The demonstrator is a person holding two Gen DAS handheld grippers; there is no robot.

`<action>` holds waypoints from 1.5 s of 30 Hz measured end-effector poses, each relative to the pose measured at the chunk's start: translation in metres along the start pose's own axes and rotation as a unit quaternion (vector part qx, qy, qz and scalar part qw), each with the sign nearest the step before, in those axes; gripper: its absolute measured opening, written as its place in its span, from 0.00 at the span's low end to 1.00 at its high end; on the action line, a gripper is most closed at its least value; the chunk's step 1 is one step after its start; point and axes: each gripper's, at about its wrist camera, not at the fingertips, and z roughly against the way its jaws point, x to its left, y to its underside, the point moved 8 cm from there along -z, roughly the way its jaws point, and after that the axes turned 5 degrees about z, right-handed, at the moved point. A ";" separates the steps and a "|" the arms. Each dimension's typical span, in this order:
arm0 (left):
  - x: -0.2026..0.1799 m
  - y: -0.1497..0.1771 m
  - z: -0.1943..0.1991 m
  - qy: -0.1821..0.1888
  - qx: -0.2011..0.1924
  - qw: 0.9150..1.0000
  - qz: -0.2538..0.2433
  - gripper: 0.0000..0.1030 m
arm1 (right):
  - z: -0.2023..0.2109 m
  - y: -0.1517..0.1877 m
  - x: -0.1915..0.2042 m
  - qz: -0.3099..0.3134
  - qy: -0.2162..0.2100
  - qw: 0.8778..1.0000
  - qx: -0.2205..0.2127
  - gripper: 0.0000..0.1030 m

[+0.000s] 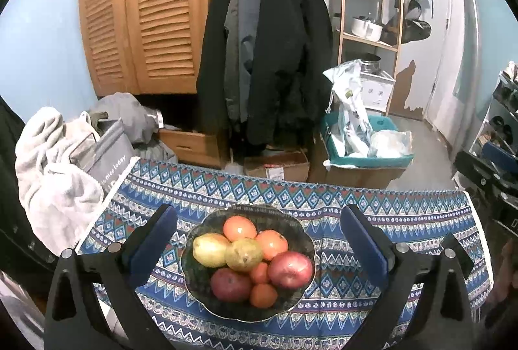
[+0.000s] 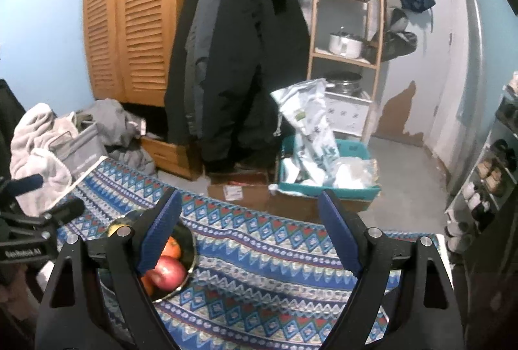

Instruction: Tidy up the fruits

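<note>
A dark bowl (image 1: 198, 280) stands on the patterned blue tablecloth (image 1: 388, 220). It holds two yellow-green pears (image 1: 209, 249), several oranges (image 1: 239, 227) and two red apples (image 1: 289, 269). My left gripper (image 1: 259, 211) is open wide above the bowl, one blue pad on each side of it, nothing between them. My right gripper (image 2: 249, 196) is open over bare cloth to the right of the bowl. In the right wrist view its left finger hides most of the bowl (image 2: 191, 248); a red apple (image 2: 166, 275) and an orange (image 2: 171, 248) show.
Pale towels (image 1: 55, 175) and a grey bin lie off the table's left edge. Beyond the far edge sit cardboard boxes and a teal basket (image 1: 365, 156) with bags. Dark coats (image 1: 265, 42) hang behind, and a shoe rack (image 2: 485, 181) stands at the right.
</note>
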 end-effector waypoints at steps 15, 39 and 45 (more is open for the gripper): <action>-0.008 -0.008 0.013 -0.003 -0.022 1.000 -0.003 0.99 | 0.013 0.008 -0.025 0.009 0.045 0.999 -0.012 0.83; -0.019 -0.008 0.013 -0.001 -0.019 1.000 -0.010 0.99 | 0.014 0.015 -0.034 0.009 0.052 0.999 -0.009 0.83; -0.021 -0.007 0.013 -0.002 -0.018 1.000 -0.009 0.99 | 0.014 0.014 -0.034 0.009 0.053 0.999 -0.010 0.83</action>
